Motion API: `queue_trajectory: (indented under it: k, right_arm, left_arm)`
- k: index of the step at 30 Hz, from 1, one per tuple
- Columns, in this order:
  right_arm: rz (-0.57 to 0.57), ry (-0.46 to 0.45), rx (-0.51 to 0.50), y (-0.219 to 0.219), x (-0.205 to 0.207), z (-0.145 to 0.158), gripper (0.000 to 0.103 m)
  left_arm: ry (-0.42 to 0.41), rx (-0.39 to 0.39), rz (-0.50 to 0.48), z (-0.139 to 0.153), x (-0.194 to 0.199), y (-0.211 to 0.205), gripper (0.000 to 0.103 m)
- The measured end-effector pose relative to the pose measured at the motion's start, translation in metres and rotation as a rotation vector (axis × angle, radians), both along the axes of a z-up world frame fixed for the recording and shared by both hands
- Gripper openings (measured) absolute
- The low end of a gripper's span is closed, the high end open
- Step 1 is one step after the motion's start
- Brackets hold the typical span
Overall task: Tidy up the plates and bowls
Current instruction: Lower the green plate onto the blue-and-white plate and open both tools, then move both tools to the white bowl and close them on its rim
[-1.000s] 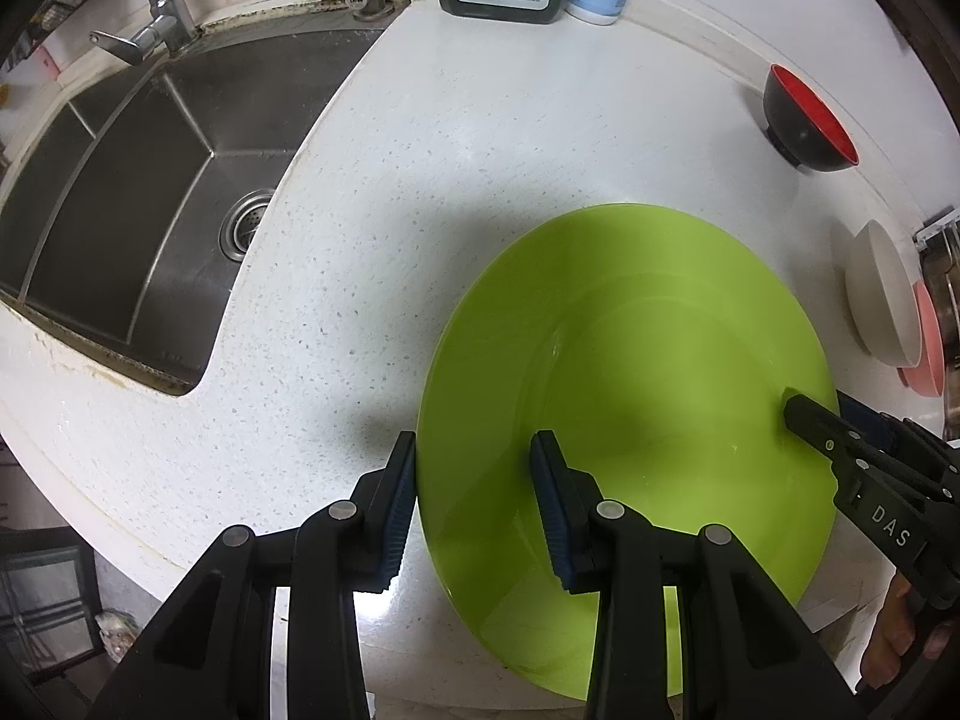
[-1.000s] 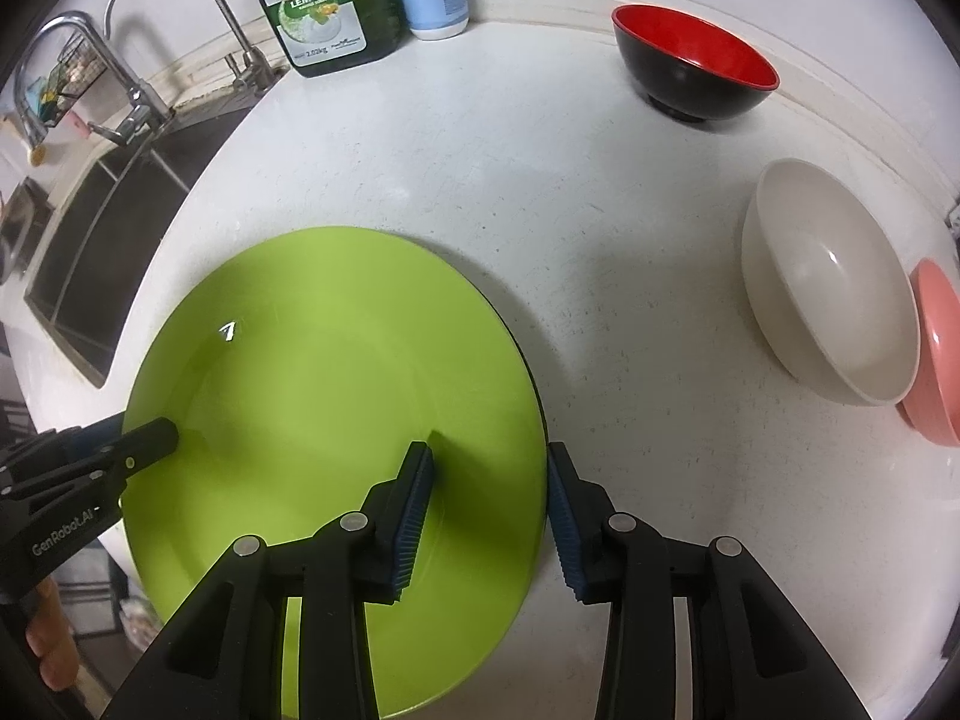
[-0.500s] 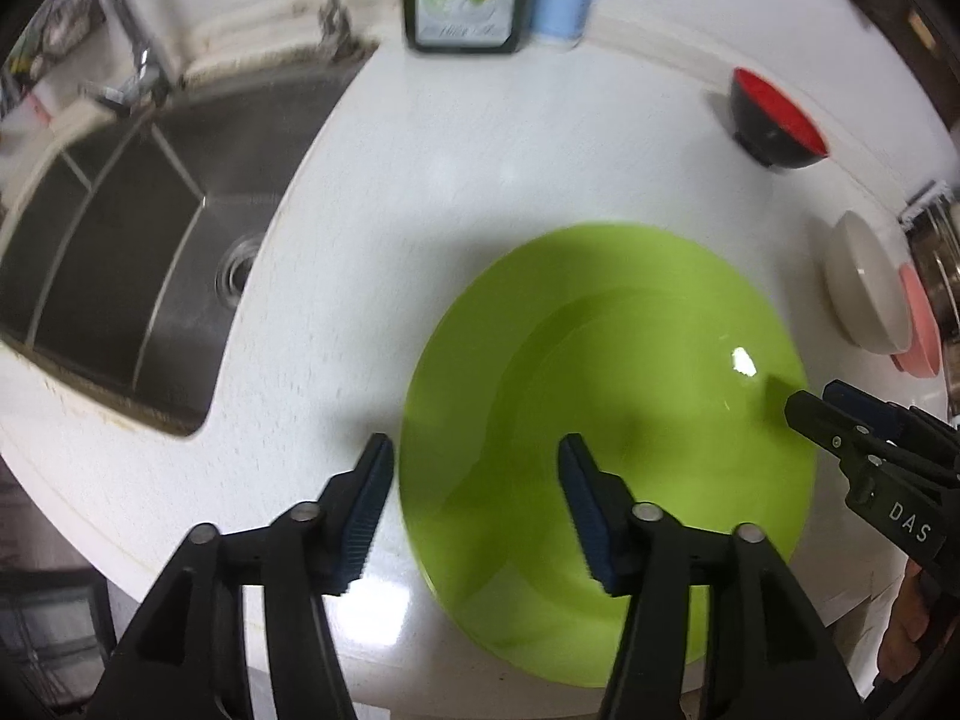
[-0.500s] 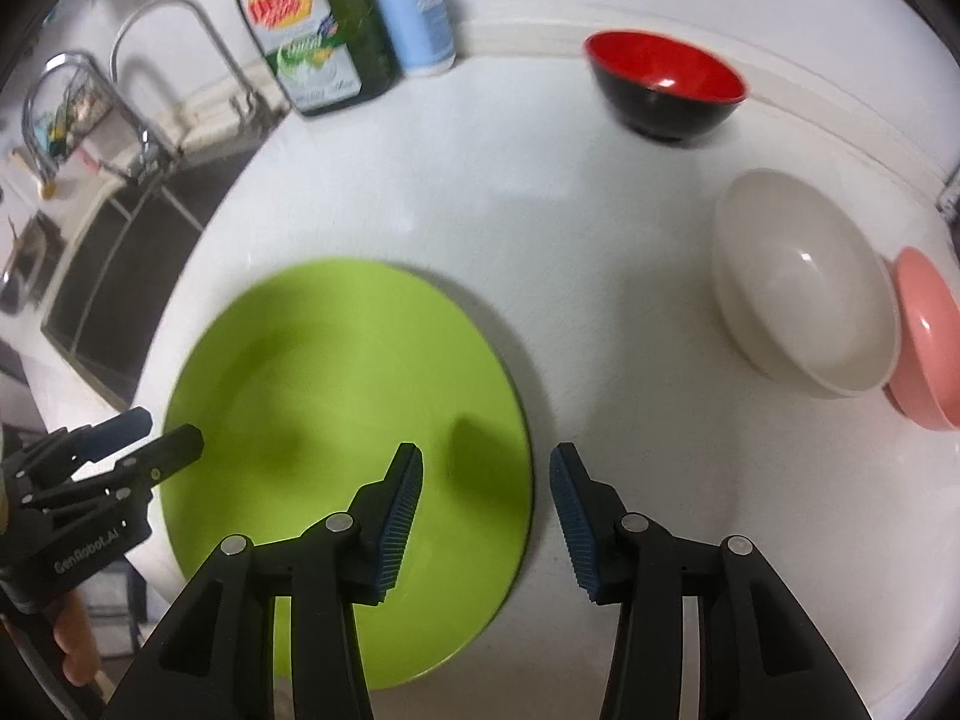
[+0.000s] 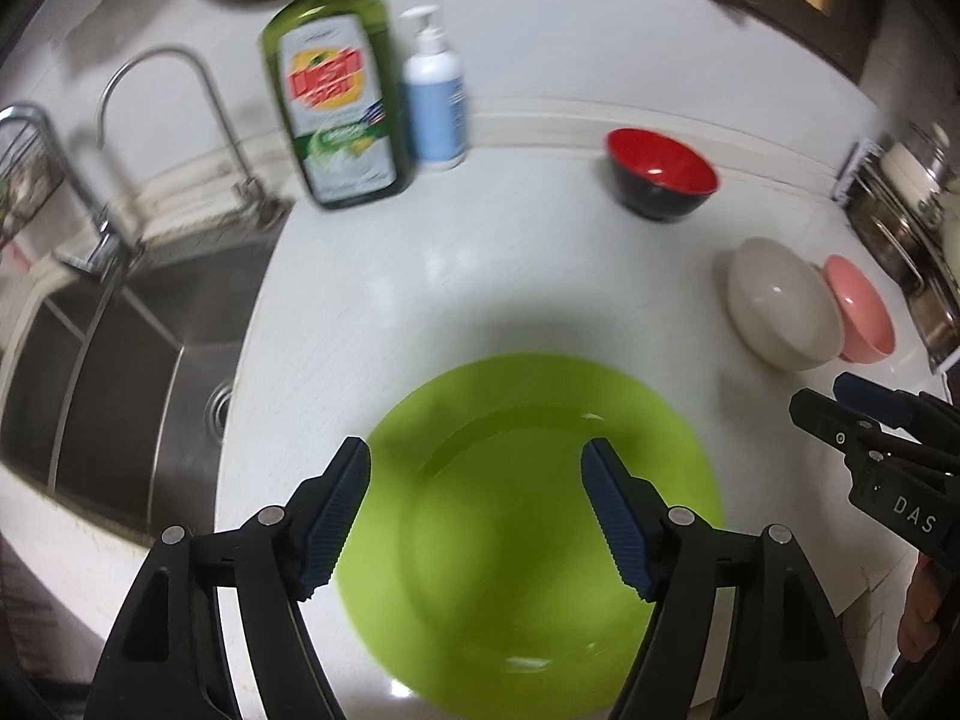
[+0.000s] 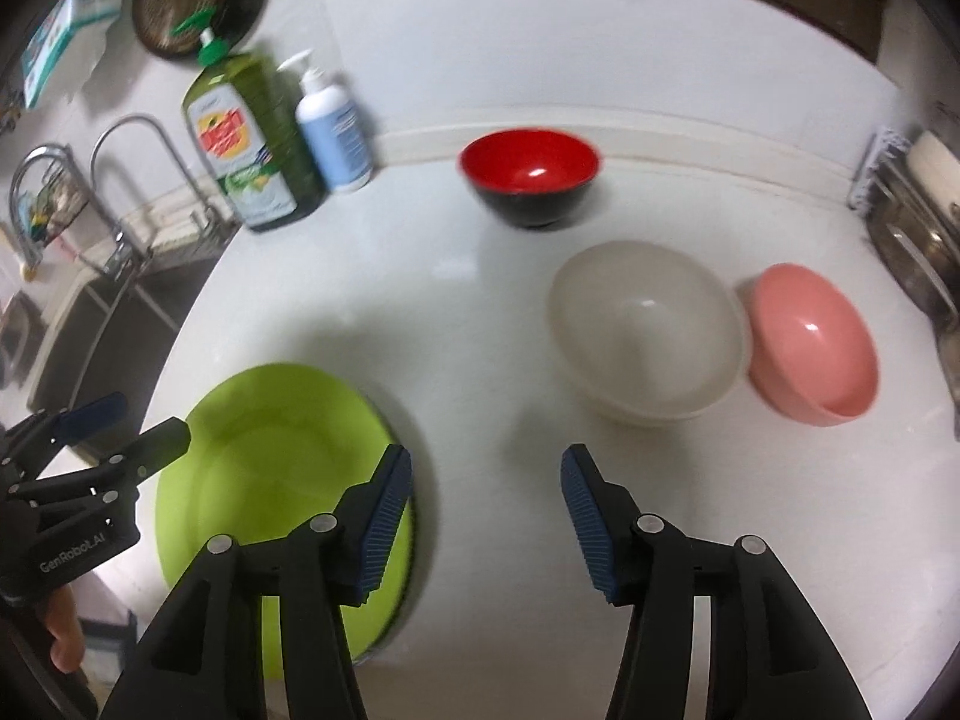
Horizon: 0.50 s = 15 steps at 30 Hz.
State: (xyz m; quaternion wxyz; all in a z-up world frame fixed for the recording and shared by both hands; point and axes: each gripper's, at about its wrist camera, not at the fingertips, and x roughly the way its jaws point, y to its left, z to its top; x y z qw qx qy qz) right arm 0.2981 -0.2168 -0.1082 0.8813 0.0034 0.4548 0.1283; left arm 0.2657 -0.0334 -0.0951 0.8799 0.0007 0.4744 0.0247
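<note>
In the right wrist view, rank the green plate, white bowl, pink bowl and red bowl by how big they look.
1. green plate
2. white bowl
3. pink bowl and red bowl: look alike; the red one sits farther back, so unsure.

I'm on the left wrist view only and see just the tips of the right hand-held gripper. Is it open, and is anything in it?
Observer: The right hand-held gripper is wide open with nothing between its fingers, only bare counter below it.
Operator: The pink bowl is half hidden behind the white one for me. Is it nested in it?
Observer: No. The pink bowl sits beside the white bowl, not inside it. I cannot tell whether the rims touch.
Operator: Anything under the green plate?
Observer: A dark edge runs along the right side of the green plate. I cannot tell whether it is a second plate or a shadow.
</note>
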Motion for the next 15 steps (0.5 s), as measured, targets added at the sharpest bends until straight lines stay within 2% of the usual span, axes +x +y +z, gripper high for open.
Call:
queue_trajectory:
  k: [10, 15]
  right_arm:
    - [-0.155, -0.038, -0.025, -0.052, 0.012, 0.011, 0.053]
    - [-0.233, -0.025, 0.015, -0.081, 0.021, 0.009, 0.053]
  left_arm:
    - [-0.042, 0.029, -0.159, 0.011, 0.043, -0.048, 0.072]
    - [-0.038, 0.016, -0.261, 0.009, 0.066, -0.076, 0.072]
